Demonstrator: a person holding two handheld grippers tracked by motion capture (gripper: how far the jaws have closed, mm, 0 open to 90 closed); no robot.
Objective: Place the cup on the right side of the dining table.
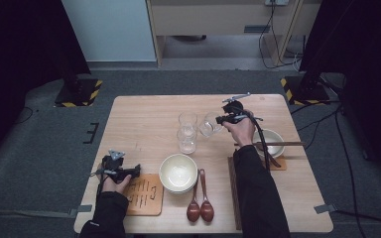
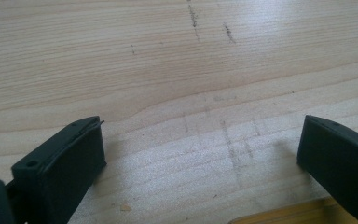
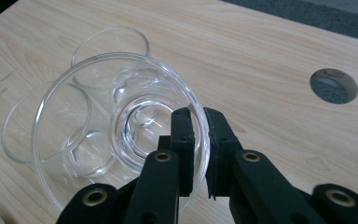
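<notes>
- High view: the right gripper holds a glass tumbler by its rim, tilted and lifted clear of the table. Two further glasses stand just at its 9 o'clock, one behind the other. Count: three glasses; two wooden spoons side by side at 6 o'clock of the table; a cream bowl, possibly a stack; a second bowl at 3 o'clock with chopsticks across it; one wooden coaster at 7 o'clock.
- High view, left: the left gripper rests low beside the coaster, holding nothing.
- Left gripper view: the jaws stand wide apart over bare table wood; nothing lies between them.
- Right gripper view: the jaws are clamped on the tumbler's wall, one pad inside and one outside. The other two glasses stand behind it at 10 o'clock.
- Progress, as a judgement: pick-up is done; carrying and setting down remain. The other two glasses appear untouched.
</notes>
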